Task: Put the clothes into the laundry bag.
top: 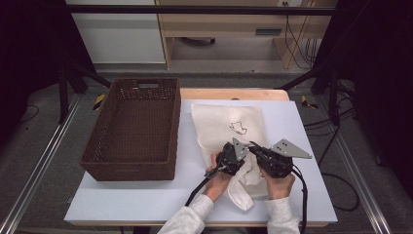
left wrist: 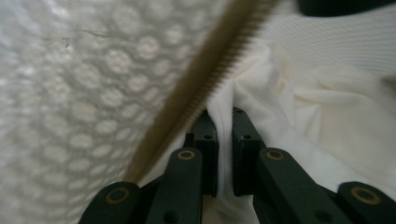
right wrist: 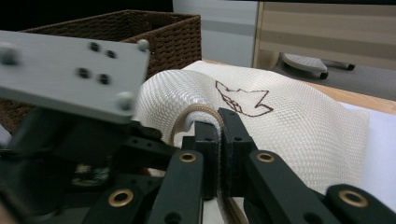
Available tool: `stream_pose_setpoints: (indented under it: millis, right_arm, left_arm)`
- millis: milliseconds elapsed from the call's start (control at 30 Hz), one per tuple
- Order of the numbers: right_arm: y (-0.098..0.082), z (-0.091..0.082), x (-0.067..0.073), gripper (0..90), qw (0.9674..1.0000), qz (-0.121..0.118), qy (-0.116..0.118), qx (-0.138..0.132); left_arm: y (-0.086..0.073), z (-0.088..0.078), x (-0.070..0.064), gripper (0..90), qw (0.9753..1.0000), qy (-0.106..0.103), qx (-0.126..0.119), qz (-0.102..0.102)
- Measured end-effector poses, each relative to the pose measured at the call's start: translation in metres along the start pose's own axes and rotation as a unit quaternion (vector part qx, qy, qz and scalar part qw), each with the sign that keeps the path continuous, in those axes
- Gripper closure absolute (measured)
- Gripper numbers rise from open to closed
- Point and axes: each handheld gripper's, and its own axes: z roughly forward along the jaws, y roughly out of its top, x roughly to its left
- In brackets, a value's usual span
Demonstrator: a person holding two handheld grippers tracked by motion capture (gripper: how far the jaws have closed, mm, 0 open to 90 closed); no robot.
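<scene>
Wicker basket: table's left half, overhanging its left edge. Left gripper: jaws pinched on white cloth beside the zipper. Mesh pouch: right of basket, long axis front-to-back, bare tabletop either side. Right gripper: jaws clamped on zipper edge.

lab-like recording bay: metal frame, trailing floor cables

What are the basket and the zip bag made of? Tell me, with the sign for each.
Basket: looks like dark brown woven wicker or rattan, matt; the plaited weave shows on its walls.
Zip bag: seems a cream mesh fabric, soft and semi-sheer; the honeycomb netting shows, with a tan toothed zipper, plastic or metal unclear.
</scene>
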Motion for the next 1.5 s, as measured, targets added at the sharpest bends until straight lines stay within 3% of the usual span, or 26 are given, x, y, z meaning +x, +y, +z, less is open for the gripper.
stream_pose_setpoints:
  millis: [67, 133, 167, 200, 233, 267, 367, 467, 567, 733, 867, 900, 1000, 1133, 1333, 1400, 1500]
  right_arm:
    - [0.000, 0.000, -0.001, 87.2, 1.0000, 0.003, -0.003, 0.004]
    - [-0.001, 0.000, -0.002, 87.3, 1.0000, 0.008, -0.004, 0.003]
    - [-0.002, 0.000, -0.004, 87.3, 0.9999, 0.011, -0.003, 0.004]
    - [-0.002, 0.000, -0.004, 87.3, 0.9999, 0.011, -0.003, 0.004]
    - [-0.003, 0.001, -0.004, 87.3, 0.9999, 0.010, -0.003, 0.006]
    - [-0.003, 0.001, -0.004, 87.3, 0.9999, 0.010, -0.003, 0.006]
    - [-0.003, 0.002, -0.003, 87.3, 0.9999, 0.008, -0.002, 0.007]
    - [-0.003, 0.001, -0.004, 87.3, 0.9999, 0.007, -0.002, 0.007]
    - [-0.004, 0.001, -0.003, 87.3, 0.9999, 0.007, -0.004, 0.009]
    - [-0.004, 0.002, -0.002, 87.2, 0.9999, 0.004, -0.004, 0.013]
    - [-0.005, 0.003, -0.001, 87.2, 0.9999, 0.002, -0.004, 0.015]
    - [-0.005, 0.003, -0.001, 87.2, 0.9999, 0.002, -0.004, 0.016]
    - [-0.005, 0.003, -0.001, 87.2, 0.9999, 0.002, -0.004, 0.016]
    - [-0.006, 0.003, -0.002, 87.2, 0.9999, 0.004, -0.002, 0.015]
    - [-0.005, 0.004, -0.001, 87.2, 0.9999, 0.002, 0.000, 0.012]
    - [-0.004, 0.003, 0.000, 87.3, 0.9999, 0.001, 0.001, 0.010]
    - [-0.004, 0.003, 0.000, 87.3, 1.0000, 0.000, 0.000, 0.008]
  left_arm:
    - [0.000, 0.000, -0.002, 81.8, 1.0000, 0.000, 0.002, 0.004]
    - [0.001, -0.006, -0.002, 75.9, 0.9999, -0.015, 0.001, -0.007]
    - [0.001, -0.011, -0.002, 57.2, 0.9995, -0.028, -0.002, -0.014]
    - [0.002, -0.017, -0.002, 57.2, 0.9989, -0.043, -0.003, -0.018]
    - [0.000, -0.031, -0.003, 41.6, 0.9983, -0.058, -0.005, -0.012]
    - [0.000, -0.031, -0.003, 35.4, 0.9983, -0.058, -0.005, -0.012]
    - [-0.007, -0.057, -0.005, 29.8, 0.9980, -0.062, -0.009, 0.004]
    - [-0.019, -0.080, -0.004, 26.5, 0.9978, -0.064, -0.017, -0.004]
    - [-0.034, -0.096, -0.001, 25.8, 0.9977, -0.067, -0.003, -0.011]
    - [-0.067, -0.111, -0.004, 27.9, 0.9971, -0.071, 0.018, -0.020]
    - [-0.086, -0.100, -0.009, 37.5, 0.9941, -0.091, 0.035, -0.047]
    - [-0.089, -0.096, -0.011, 37.5, 0.9932, -0.097, 0.046, -0.046]
    - [-0.090, -0.091, -0.017, 52.1, 0.9940, -0.088, 0.052, -0.038]
    - [-0.083, -0.097, -0.018, 78.8, 0.9945, -0.088, 0.043, -0.038]
    - [-0.047, -0.117, -0.017, 81.7, 0.9950, -0.088, -0.038, -0.029]
    - [-0.030, -0.113, -0.018, 81.7, 0.9948, -0.088, -0.048, -0.021]
    - [-0.010, -0.094, -0.020, 81.7, 0.9956, -0.085, -0.040, -0.010]
